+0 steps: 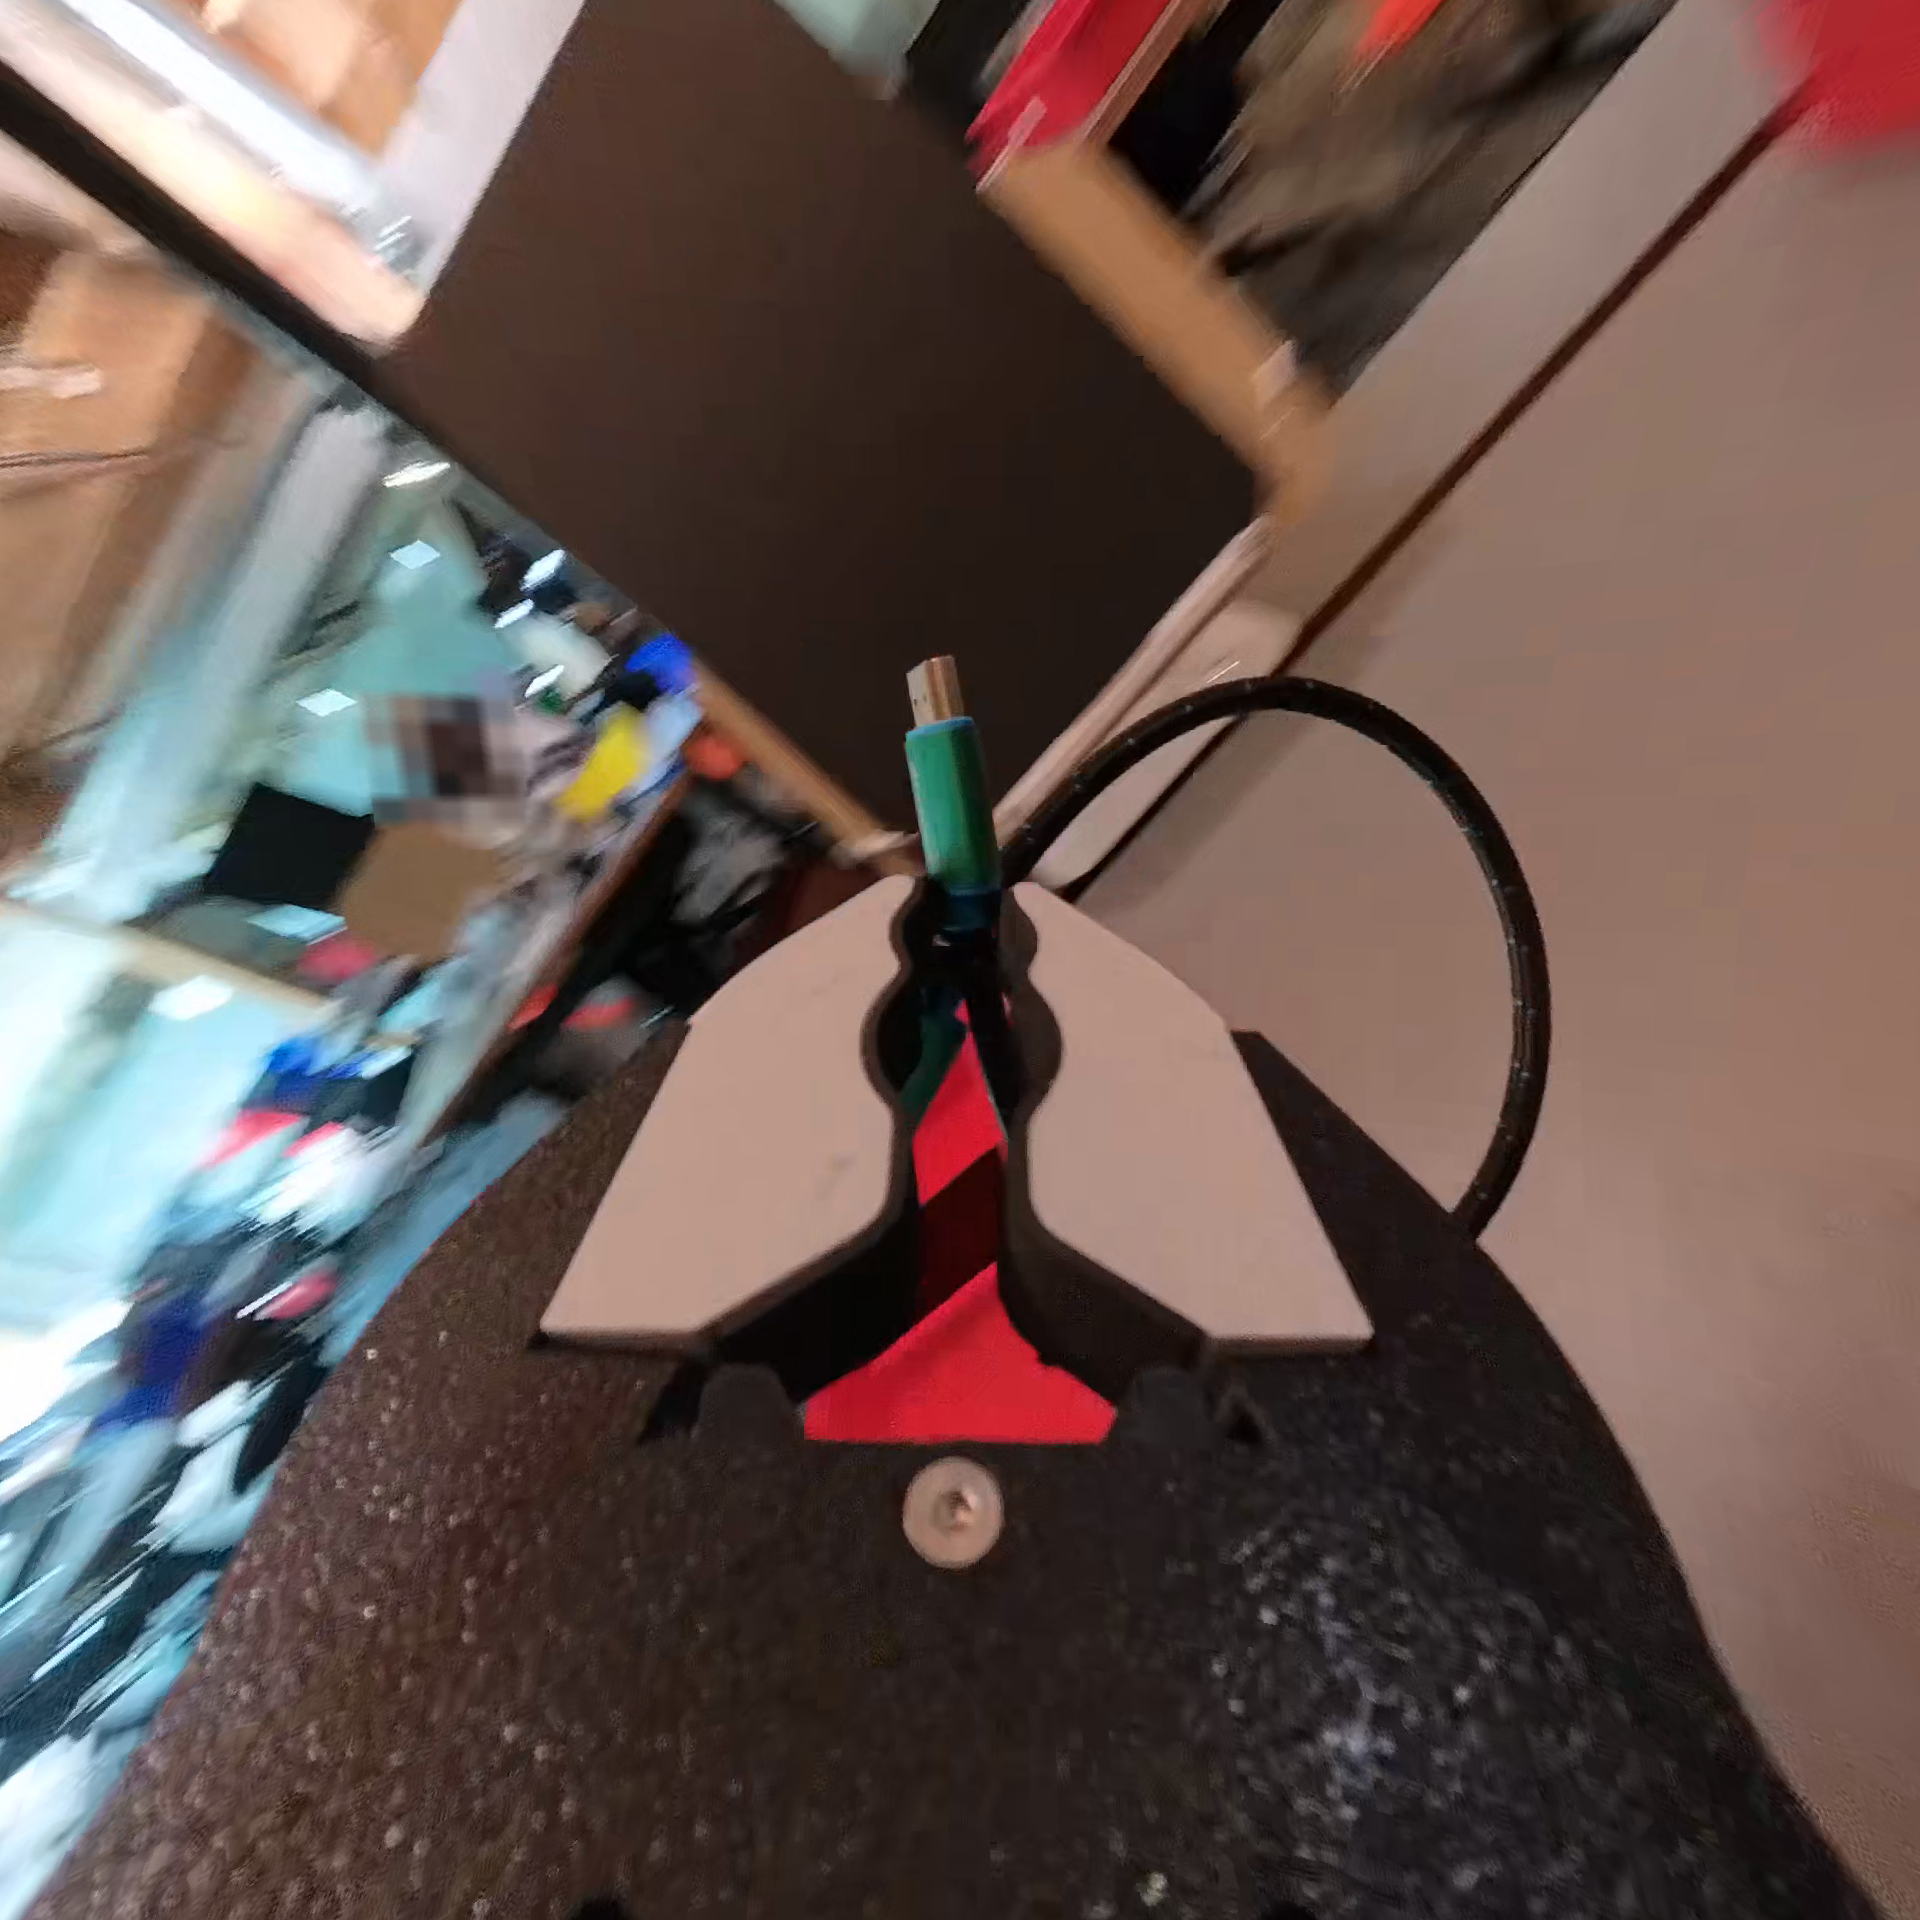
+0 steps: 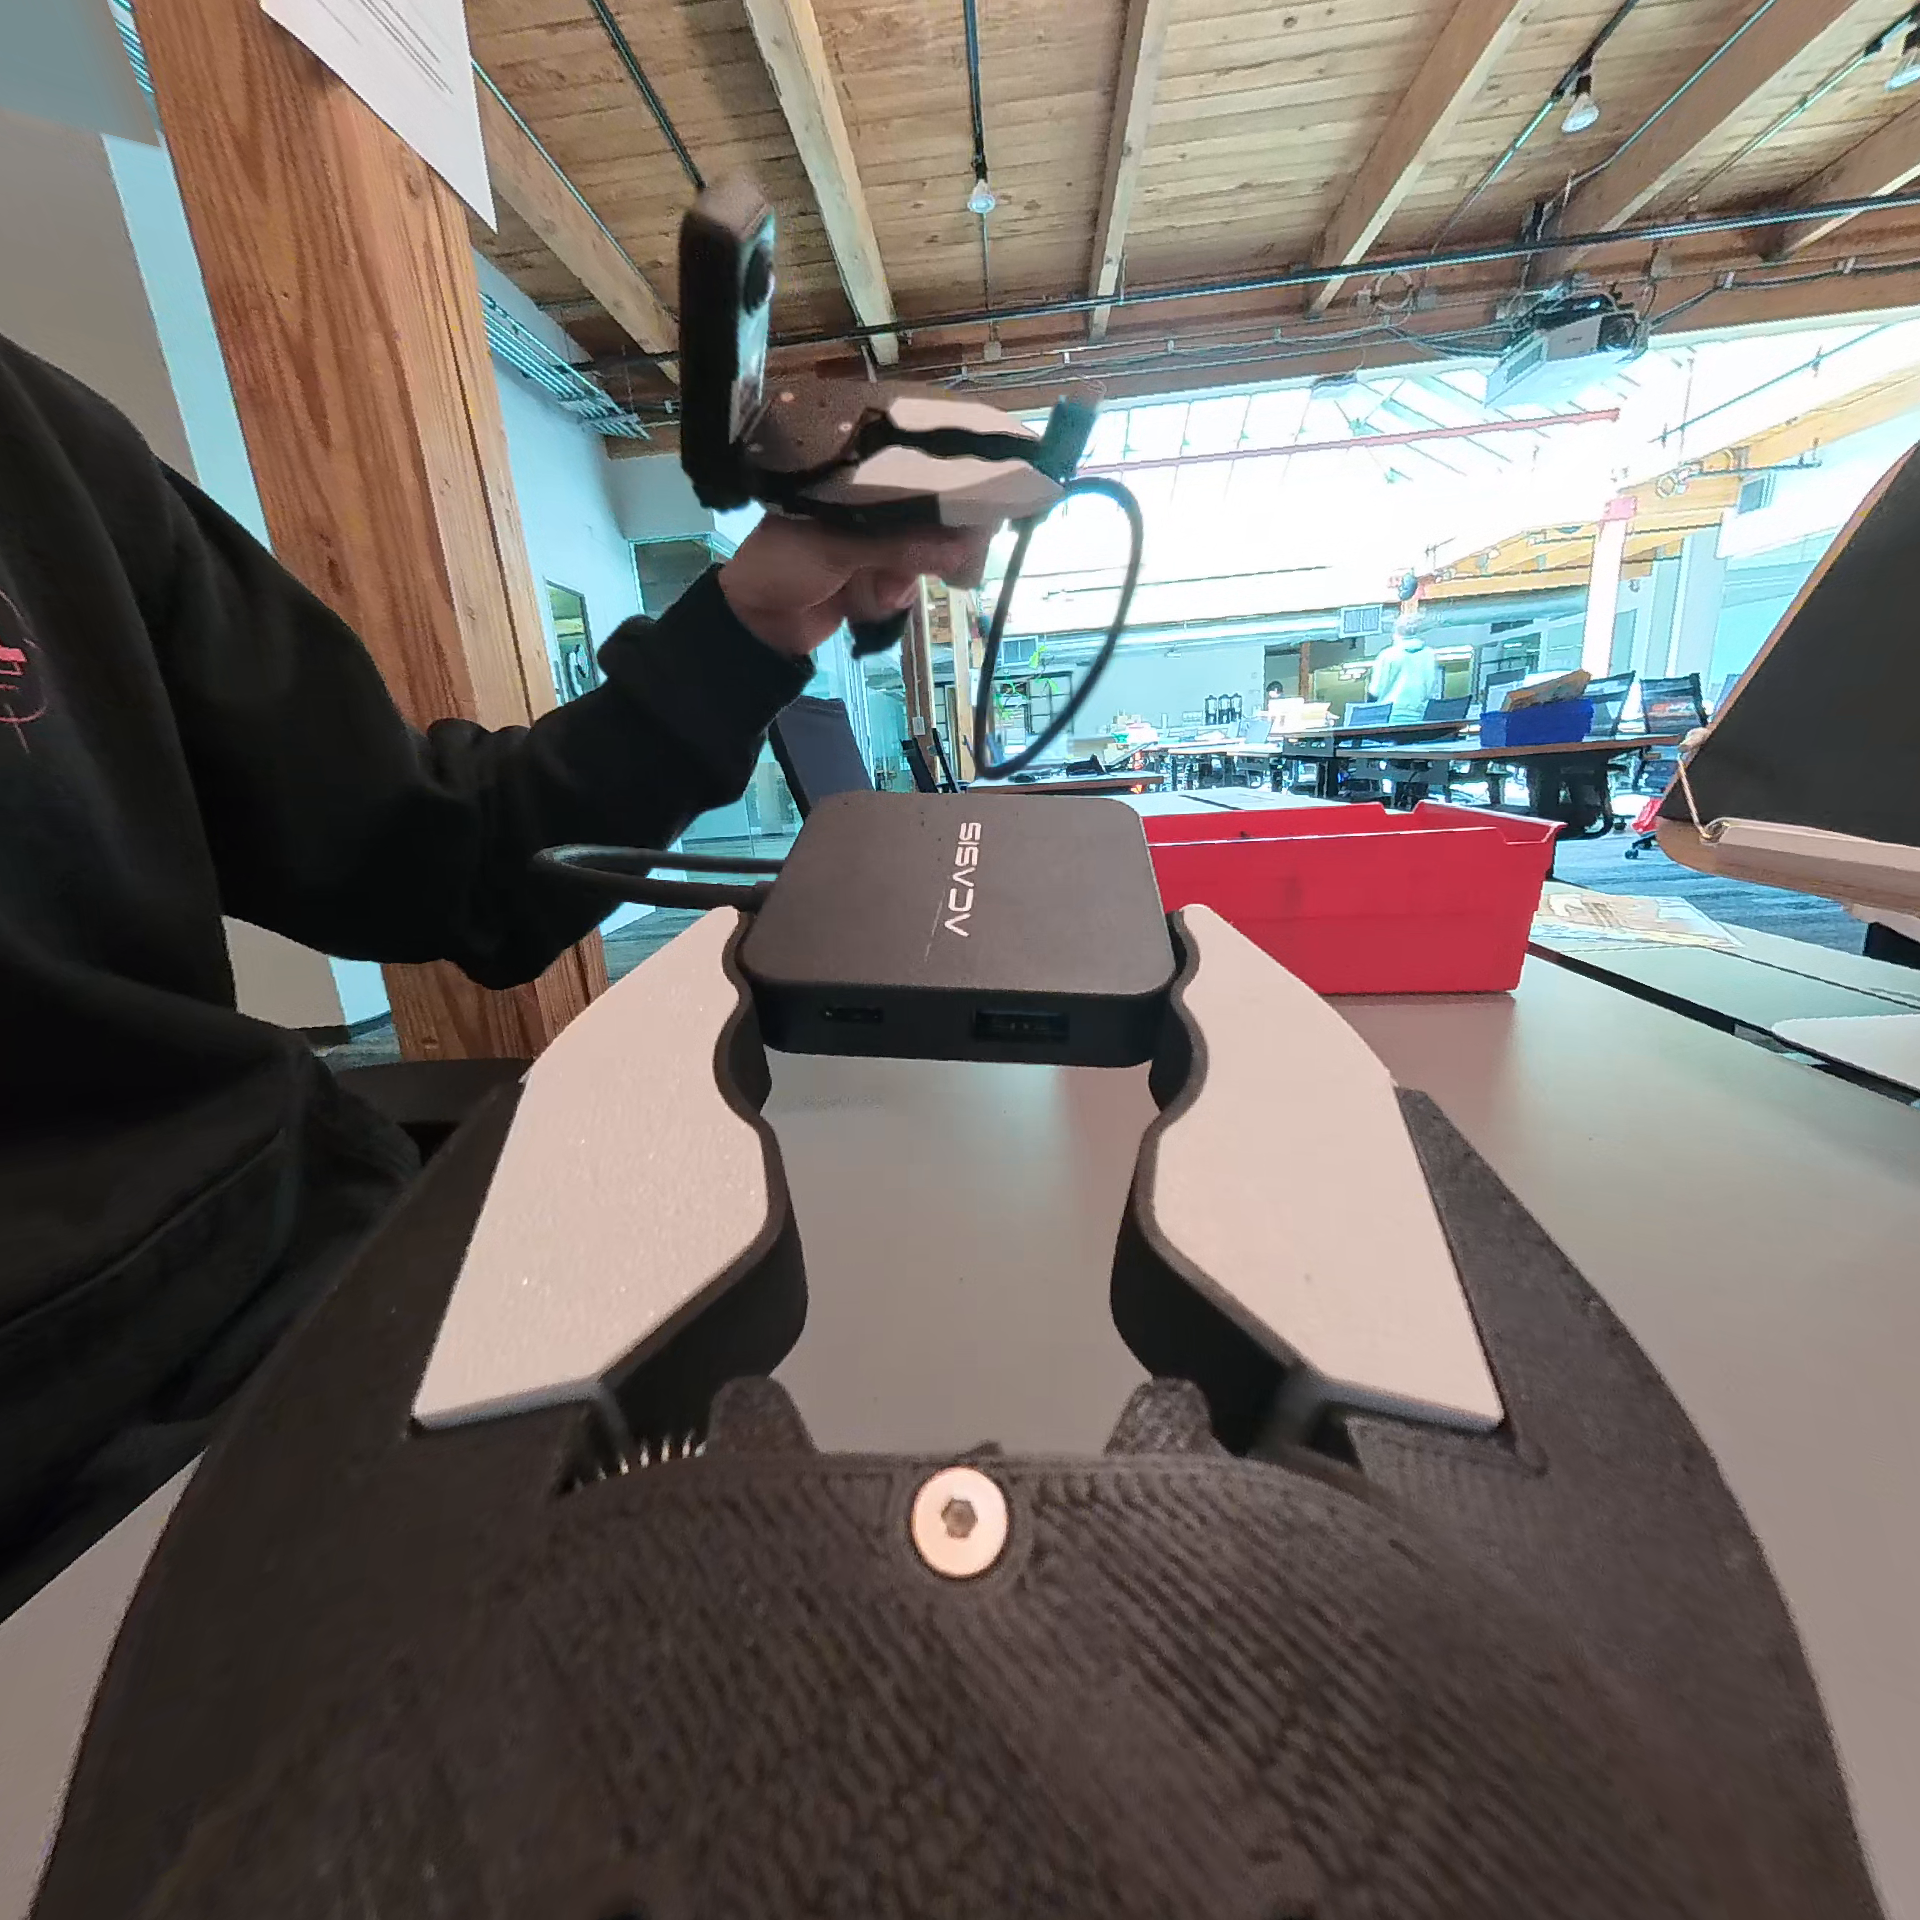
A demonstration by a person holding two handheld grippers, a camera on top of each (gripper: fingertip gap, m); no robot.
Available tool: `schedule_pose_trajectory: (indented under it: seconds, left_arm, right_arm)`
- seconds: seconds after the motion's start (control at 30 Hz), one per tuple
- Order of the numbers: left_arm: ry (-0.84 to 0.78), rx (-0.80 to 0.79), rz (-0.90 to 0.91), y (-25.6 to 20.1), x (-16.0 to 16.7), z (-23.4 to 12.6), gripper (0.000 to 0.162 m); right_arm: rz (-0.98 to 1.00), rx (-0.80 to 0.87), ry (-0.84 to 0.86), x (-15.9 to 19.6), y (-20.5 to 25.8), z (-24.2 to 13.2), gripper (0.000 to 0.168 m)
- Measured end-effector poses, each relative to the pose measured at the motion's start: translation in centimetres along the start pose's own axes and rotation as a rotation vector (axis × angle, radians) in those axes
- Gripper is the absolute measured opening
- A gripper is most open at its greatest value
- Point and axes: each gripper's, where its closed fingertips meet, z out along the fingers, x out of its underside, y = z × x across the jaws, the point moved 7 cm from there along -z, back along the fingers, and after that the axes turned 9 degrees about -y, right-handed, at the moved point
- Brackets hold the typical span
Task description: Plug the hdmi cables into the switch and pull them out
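Note:
My left gripper (image 1: 961, 914) is shut on a green cable plug (image 1: 951, 800) whose metal tip points away from me; its black cable (image 1: 1496, 894) loops off to the right. The view is blurred. My right gripper (image 2: 961, 956) is shut on a flat black switch box (image 2: 956, 904) and holds it by its two sides just above the grey table (image 2: 1662, 1195). Two ports show on the box's near face. In the right wrist view the left gripper (image 2: 1039, 447) is raised above and behind the box, apart from it, with the cable (image 2: 1081, 623) hanging in a loop.
A red bin (image 2: 1340, 883) stands on the table right behind the box. A dark panel on a wooden stand (image 2: 1808, 769) is at the right. A wooden post (image 2: 353, 468) and a person's black sleeve (image 2: 312, 779) are at the left. A cable (image 2: 644, 868) leaves the box leftward.

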Motion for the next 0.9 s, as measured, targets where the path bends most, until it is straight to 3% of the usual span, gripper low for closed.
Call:
schedule_pose_trajectory:
  seconds: [0.17, 0.23, 0.33, 0.43, 0.53, 0.67, 0.77, 0.9]
  left_arm:
    - [-0.346, 0.355, -0.265, -3.7, -0.8, -0.1, 0.011]
    - [-0.447, 0.412, -0.328, -5.0, -0.8, -0.1, 0.010]
    - [-0.476, 0.424, -0.281, -6.6, -0.4, 0.2, 0.010]
    - [-0.412, 0.497, -0.191, -8.6, 0.0, 0.7, 0.010]
    - [-0.185, 0.596, -0.082, -10.3, 1.2, 1.9, 0.010]
    - [0.139, 1.024, -0.014, -14.6, 4.0, 3.1, 0.010]
    - [0.218, 1.277, -0.082, -18.3, 5.4, 3.9, 0.010]
    - [0.199, 1.276, -0.052, -21.7, 6.4, 5.5, 0.012]
  right_arm:
    - [0.000, -0.013, 0.007, 0.1, 0.2, 0.1, 0.073]
    - [0.008, -0.024, 0.005, 0.1, 0.3, 0.2, 0.073]
    - [0.017, -0.032, 0.003, 0.1, 0.4, 0.1, 0.073]
    - [0.024, -0.045, -0.005, -0.1, 0.5, 0.0, 0.073]
    - [0.049, -0.101, -0.036, -0.6, 0.9, -0.3, 0.074]
    - [0.145, -0.214, -0.154, -1.5, 1.5, -0.6, 0.073]
    - [0.168, -0.246, -0.194, -1.8, 1.8, -0.7, 0.074]
    - [0.152, -0.222, -0.147, -1.3, 1.7, -0.5, 0.074]
